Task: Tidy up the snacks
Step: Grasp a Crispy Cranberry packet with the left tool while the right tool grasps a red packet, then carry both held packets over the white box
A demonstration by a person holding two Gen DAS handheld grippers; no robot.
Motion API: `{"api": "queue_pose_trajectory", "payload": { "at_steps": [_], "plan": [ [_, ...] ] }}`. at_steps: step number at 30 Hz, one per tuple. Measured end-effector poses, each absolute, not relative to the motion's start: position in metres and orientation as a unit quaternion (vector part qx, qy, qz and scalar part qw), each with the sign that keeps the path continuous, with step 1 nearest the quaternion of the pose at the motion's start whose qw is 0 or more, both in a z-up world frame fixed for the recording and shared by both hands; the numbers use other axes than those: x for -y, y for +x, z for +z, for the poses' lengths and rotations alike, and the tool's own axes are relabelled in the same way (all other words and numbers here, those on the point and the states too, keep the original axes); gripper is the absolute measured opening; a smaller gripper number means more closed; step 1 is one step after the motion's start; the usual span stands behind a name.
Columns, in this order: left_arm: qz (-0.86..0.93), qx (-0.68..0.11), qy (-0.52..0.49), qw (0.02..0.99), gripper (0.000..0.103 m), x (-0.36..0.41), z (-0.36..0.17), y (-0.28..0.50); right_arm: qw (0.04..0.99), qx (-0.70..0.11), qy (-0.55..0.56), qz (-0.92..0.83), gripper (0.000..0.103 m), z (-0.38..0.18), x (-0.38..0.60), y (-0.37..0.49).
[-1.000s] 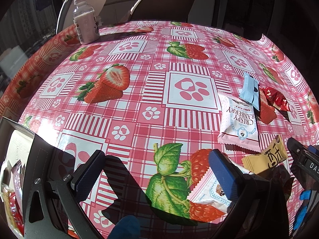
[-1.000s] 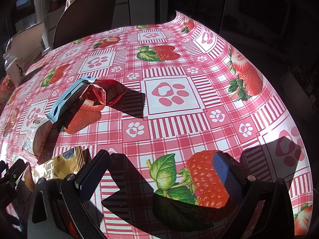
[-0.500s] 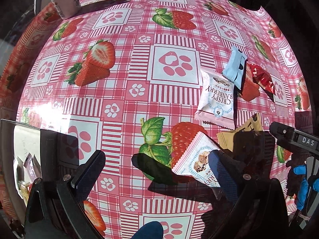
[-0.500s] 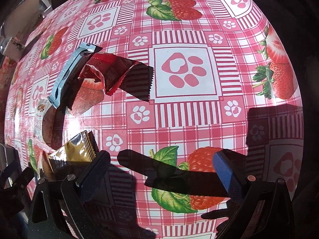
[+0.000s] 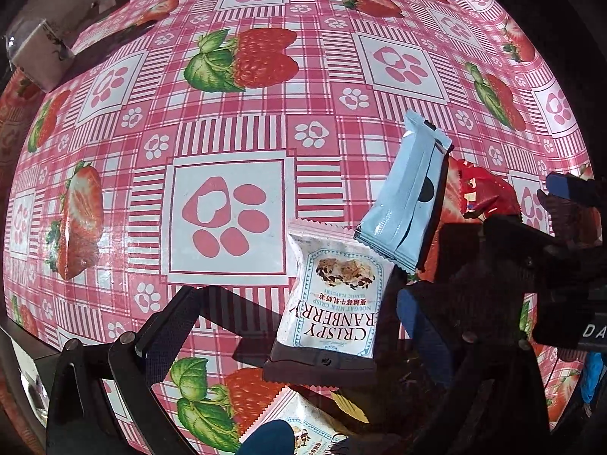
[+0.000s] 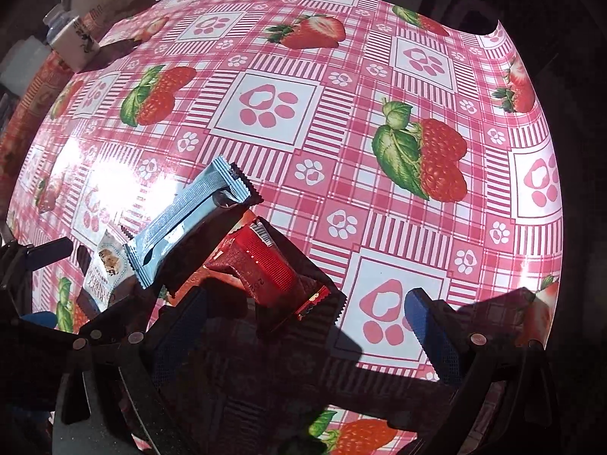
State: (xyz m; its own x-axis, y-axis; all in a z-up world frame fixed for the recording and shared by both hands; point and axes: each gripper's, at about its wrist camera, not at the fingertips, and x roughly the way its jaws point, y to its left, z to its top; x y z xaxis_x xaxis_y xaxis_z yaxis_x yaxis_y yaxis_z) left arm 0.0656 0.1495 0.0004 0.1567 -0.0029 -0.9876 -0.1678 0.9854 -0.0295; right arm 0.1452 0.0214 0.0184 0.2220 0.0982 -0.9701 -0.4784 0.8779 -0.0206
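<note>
Right now the snacks lie in a loose cluster on the strawberry-and-pawprint tablecloth point(image 6: 379, 197), in hard sunlight. The pale blue bar wrapper point(image 6: 189, 220) is the longest of them; its long axis runs on a diagonal, the far crimped end pointing away toward the table's middle, the near end lying just beside the white cranberry nougat packet point(image 5: 335, 299). That white packet has its printed lettering upside down in the left wrist view, its top seam pointing away from the left gripper point(image 5: 299, 326). The red wrapper point(image 6: 265, 265) lies just right of the blue bar, slanted the other way, its near end toward the right gripper point(image 6: 303, 322).

Both grippers hover low with their jaws spread wide and nothing pinched. The white packet sits between the left gripper's fingers, the red wrapper between the right's; whether any finger touches is unclear. A small white carton point(image 6: 76, 45) stands at the far edge.
</note>
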Motion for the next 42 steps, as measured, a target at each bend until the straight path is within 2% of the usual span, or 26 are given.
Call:
{"api": "queue_pose_trajectory", "payload": {
  "at_steps": [5,6,7,9,10,11,12,13,14,15,20,25,33,42],
  "plan": [
    [0.058,-0.636,-0.050,0.768,0.103,-0.146,-0.001,0.063,0.742,-0.609,-0.183,0.214,0.103,0.003,-0.045,0.161],
    [0.058,-0.632,-0.049,0.771,0.103,-0.146,0.000,0.060,0.735,-0.615,-0.185,0.217,0.099,-0.002,-0.047,0.164],
    [0.058,-0.637,-0.048,0.768,0.103,-0.145,-0.001,0.061,0.725,-0.625,-0.182,0.223,0.084,-0.007,-0.048,0.166],
    [0.057,-0.655,-0.052,0.751,0.103,-0.146,-0.002,0.065,0.724,-0.624,-0.193,0.222,0.073,-0.010,-0.050,0.164],
    [0.058,-0.658,-0.056,0.749,0.101,-0.146,-0.002,0.066,0.724,-0.623,-0.192,0.224,0.057,-0.009,-0.052,0.163],
    [0.058,-0.653,-0.056,0.753,0.098,-0.145,0.001,0.065,0.724,-0.623,-0.190,0.226,0.031,-0.007,-0.054,0.162],
    [0.054,-0.644,-0.052,0.762,0.086,-0.140,0.004,0.068,0.721,-0.630,-0.178,0.228,0.027,-0.003,-0.052,0.166],
    [0.044,-0.637,-0.046,0.768,0.068,-0.137,0.010,0.070,0.718,-0.637,-0.159,0.231,0.027,-0.003,-0.050,0.167],
    [0.035,-0.634,-0.041,0.771,0.058,-0.134,0.013,0.070,0.719,-0.641,-0.140,0.230,0.027,-0.001,-0.051,0.149],
    [0.026,-0.634,-0.042,0.772,0.043,-0.133,0.015,0.069,0.721,-0.641,-0.131,0.227,0.027,0.000,-0.049,0.145],
    [0.015,-0.630,-0.092,0.771,0.041,-0.149,0.024,0.050,0.726,-0.645,-0.086,0.223,0.027,0.026,-0.040,0.124],
    [0.008,-0.612,-0.100,0.785,0.041,-0.175,0.057,-0.004,0.724,-0.644,-0.071,0.239,0.027,0.048,-0.056,0.081],
    [0.020,-0.611,-0.090,0.786,0.041,-0.243,0.090,-0.112,0.706,-0.643,-0.056,0.291,0.027,0.071,-0.140,0.003],
    [0.097,-0.646,-0.112,0.749,0.041,-0.360,0.080,-0.216,0.657,-0.656,-0.071,0.363,0.027,0.072,-0.268,-0.091]
  ]
}}
